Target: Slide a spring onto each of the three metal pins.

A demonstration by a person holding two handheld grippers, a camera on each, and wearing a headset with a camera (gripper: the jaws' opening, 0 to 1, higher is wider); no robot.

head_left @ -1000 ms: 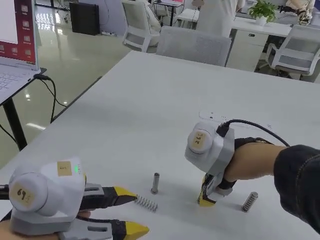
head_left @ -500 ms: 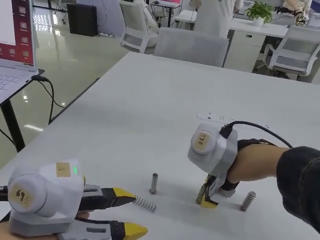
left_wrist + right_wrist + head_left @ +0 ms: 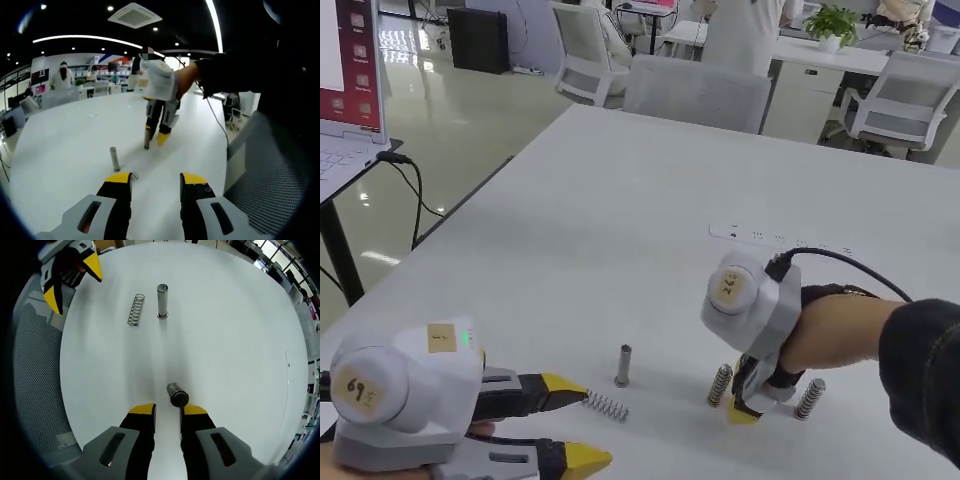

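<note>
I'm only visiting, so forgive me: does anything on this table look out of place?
One spring lies loose on its side on the table, beside a bare upright pin, just ahead of the left gripper. A second spring stands at the tips of the right gripper, a third spring beside it. Nothing looks spilled or damaged.

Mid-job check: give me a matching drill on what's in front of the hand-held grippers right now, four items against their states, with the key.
Items:
1. loose spring
2. bare metal pin
3. spring-covered pin
4. left hand-held gripper

States:
A. jaws open, holding nothing
B. standing upright with nothing on it
C. lying on its side
D. upright just ahead of the right hand-held gripper

Pairs: 1-C, 2-B, 3-D, 4-A
</note>
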